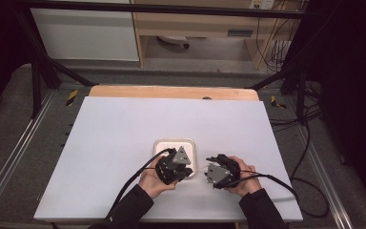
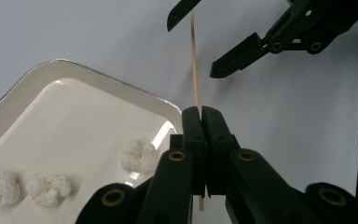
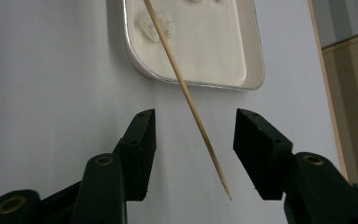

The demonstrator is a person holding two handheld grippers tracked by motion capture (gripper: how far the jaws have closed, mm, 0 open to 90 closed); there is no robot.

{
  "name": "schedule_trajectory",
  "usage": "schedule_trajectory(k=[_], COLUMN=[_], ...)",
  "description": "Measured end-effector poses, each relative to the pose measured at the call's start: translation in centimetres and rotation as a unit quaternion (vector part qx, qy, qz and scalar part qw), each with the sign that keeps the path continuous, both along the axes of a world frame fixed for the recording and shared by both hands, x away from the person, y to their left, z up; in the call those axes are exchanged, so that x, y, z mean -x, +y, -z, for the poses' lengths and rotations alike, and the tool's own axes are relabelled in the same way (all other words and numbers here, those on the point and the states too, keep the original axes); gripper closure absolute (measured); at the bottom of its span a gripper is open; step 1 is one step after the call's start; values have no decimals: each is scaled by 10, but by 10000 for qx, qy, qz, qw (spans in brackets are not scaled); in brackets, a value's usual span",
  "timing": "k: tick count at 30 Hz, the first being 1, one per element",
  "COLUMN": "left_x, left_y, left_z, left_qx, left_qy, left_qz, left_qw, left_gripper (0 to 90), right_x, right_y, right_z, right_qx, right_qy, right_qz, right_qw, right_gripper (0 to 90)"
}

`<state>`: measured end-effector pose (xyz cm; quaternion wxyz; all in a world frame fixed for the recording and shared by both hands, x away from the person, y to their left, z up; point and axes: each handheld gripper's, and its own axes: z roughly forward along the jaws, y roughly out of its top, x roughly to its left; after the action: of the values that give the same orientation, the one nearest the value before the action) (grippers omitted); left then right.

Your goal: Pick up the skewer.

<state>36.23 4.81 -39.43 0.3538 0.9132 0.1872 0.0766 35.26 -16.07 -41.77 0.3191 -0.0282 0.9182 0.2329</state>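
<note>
2 black two-jaw grippers meet low over a smooth, matte white counter (image 1: 124, 143), each carried in a person's hand with a dark sleeve coming in from the near edge. The left gripper (image 2: 200, 116) has its flat black jaws pressed together on a thin, straight, pale wooden skewer (image 2: 194, 60), gripping it partway along its shaft so that a short end pokes out beneath the jaws and the long end runs away from them toward the right gripper (image 2: 196, 44). In the right gripper view the skewer slants down between the 2 ribbed jaws and ends in a sharpened tip; the jaws stand apart on either side of it, neither pad touching the wood.

Just beside the left gripper, on its far side in the high view, lies a shallow rectangular white tray with rounded corners and a thin shiny metallic rim (image 2: 98, 77). Its glossy floor carries 3 small, lumpy white puffs with a crumpled, popcorn-like surface (image 2: 140, 156), spaced in a loose row.

From above, the 2 hands sit close together near the counter's front edge, knuckles up, the grippers angled inward toward each other, grey three-cornered plates on top and black cables trailing back.
</note>
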Motion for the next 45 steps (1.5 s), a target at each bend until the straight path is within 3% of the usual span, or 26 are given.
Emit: schedule_trajectory(k=[11, 25, 45], left_x=[1, 1, -3], left_y=[-4, -6, -5], left_z=[1, 3, 2], left_qx=[-48, -60, -77], left_qy=[30, 77, 49], left_qz=[84, 131, 97], left_qw=[9999, 9999, 9999], left_gripper=[893, 894, 889], right_x=[-1, 0, 3], right_y=[0, 2, 3], right_z=[3, 4, 5], right_qx=[286, 493, 820], right_qy=[-151, -157, -329], right_qz=[-250, -442, -701], right_qw=[9992, 9977, 9936], right_gripper=[626, 786, 887])
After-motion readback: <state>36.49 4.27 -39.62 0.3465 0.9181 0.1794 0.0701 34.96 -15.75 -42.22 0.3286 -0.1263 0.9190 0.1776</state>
